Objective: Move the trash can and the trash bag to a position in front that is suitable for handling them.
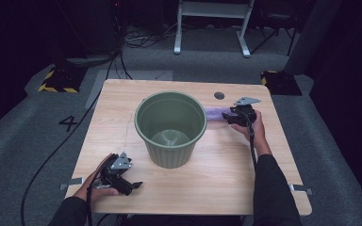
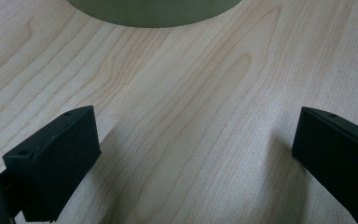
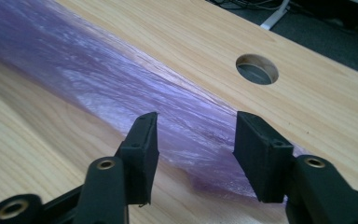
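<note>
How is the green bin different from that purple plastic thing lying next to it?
The green bin stands upright, rigid and ribbed, with its mouth open; the purple bag lies flat on the table as a thin, wrinkled, see-through strip. The bin is untouched, while the right gripper has its open jaws on either side of the bag's end. Both rest on the same wooden table.

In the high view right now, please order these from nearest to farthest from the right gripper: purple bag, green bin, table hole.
1. purple bag, flat between the right gripper jaws.
2. table hole, just beyond it.
3. green bin, at the table centre.
</note>
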The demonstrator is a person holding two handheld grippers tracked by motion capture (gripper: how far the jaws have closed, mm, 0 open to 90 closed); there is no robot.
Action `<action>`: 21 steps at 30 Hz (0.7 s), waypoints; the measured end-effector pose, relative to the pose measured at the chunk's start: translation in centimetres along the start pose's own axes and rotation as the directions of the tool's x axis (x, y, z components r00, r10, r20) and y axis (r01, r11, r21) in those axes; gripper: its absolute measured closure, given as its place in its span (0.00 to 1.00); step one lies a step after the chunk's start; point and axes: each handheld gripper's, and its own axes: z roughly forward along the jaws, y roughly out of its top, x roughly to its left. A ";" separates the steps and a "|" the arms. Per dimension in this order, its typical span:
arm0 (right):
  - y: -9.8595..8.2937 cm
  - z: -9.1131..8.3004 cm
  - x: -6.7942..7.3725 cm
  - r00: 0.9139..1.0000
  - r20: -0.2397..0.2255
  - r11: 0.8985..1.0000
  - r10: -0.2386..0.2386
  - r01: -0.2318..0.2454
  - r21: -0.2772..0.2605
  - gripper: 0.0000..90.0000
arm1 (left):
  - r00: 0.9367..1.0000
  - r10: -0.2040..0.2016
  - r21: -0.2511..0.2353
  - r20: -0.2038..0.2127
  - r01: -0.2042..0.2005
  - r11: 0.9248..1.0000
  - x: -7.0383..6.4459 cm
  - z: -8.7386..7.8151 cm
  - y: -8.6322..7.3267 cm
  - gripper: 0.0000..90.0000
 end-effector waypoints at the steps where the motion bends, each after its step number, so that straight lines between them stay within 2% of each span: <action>1: -0.1 0.1 -0.1 1.000 -0.008 1.000 0.008 -0.008 0.001 0.58 | 1.000 0.000 0.000 0.000 0.000 1.000 0.0 0.0 0.0 0.01; 5: -0.4 0.7 -0.1 1.000 -0.005 1.000 0.013 -0.013 0.016 0.58 | 1.000 -0.001 0.000 0.000 0.001 1.000 0.0 0.0 0.0 0.01; 8: -0.8 1.3 -0.1 0.999 -0.023 0.999 0.040 -0.039 0.027 0.52 | 1.000 0.000 0.000 -0.001 0.000 1.000 0.0 0.0 0.0 0.01; 11: -1.1 1.6 -0.1 0.998 -0.035 0.998 0.051 -0.050 0.036 0.53 | 1.000 -0.001 0.000 -0.001 0.001 1.000 0.0 0.0 0.0 0.01; 12: -1.4 1.9 -0.1 0.998 -0.033 0.997 0.062 -0.061 0.047 0.59 | 1.000 0.000 0.000 -0.002 0.000 1.000 0.0 0.0 0.0 0.01; 13: -1.4 1.9 -0.1 0.998 -0.033 0.997 0.062 -0.061 0.047 0.59 | 1.000 0.000 0.000 -0.001 0.000 1.000 0.0 0.0 0.0 0.01; 18: -2.1 2.2 0.0 0.995 -0.046 0.992 0.087 -0.083 0.098 0.94 | 1.000 -0.001 0.000 -0.001 0.001 1.000 0.0 0.0 0.0 0.01; 21: -2.5 1.6 0.4 0.995 -0.055 0.992 0.080 -0.074 0.105 1.00 | 1.000 -0.001 0.000 -0.002 0.001 1.000 0.0 0.0 0.0 0.01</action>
